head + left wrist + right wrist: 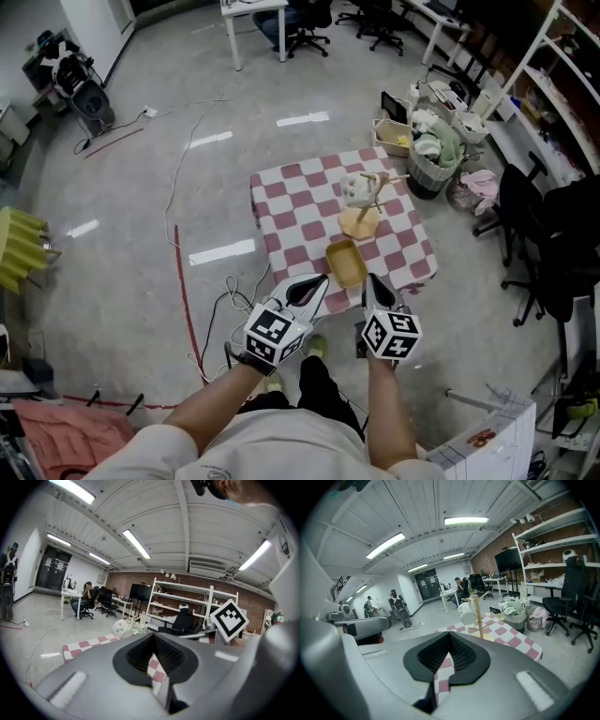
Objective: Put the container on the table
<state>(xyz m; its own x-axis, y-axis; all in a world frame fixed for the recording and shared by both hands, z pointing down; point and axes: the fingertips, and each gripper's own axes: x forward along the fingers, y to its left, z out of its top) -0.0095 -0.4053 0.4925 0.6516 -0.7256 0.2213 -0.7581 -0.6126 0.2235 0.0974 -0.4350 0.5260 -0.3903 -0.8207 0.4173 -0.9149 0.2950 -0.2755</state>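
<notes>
A shallow tan container (345,263) lies on the red-and-white checkered table (300,216), near its front edge. Behind it stands a wooden mug tree (361,211) with a white mug (355,189) hung on it. My left gripper (322,281) hovers just left of the container, above the table's front edge, jaws shut and empty. My right gripper (371,282) hovers just right of it, also shut and empty. In the left gripper view the gripper (152,637) points over the cloth toward the mug (123,628). In the right gripper view the gripper (449,637) faces the mug tree (477,613). The container is hidden in both gripper views.
A basket of clothes (433,155) and a box (394,137) sit on the floor beyond the table's far right corner. Black office chairs (530,234) and shelves (553,84) line the right side. Cables (202,309) trail on the floor left of the table.
</notes>
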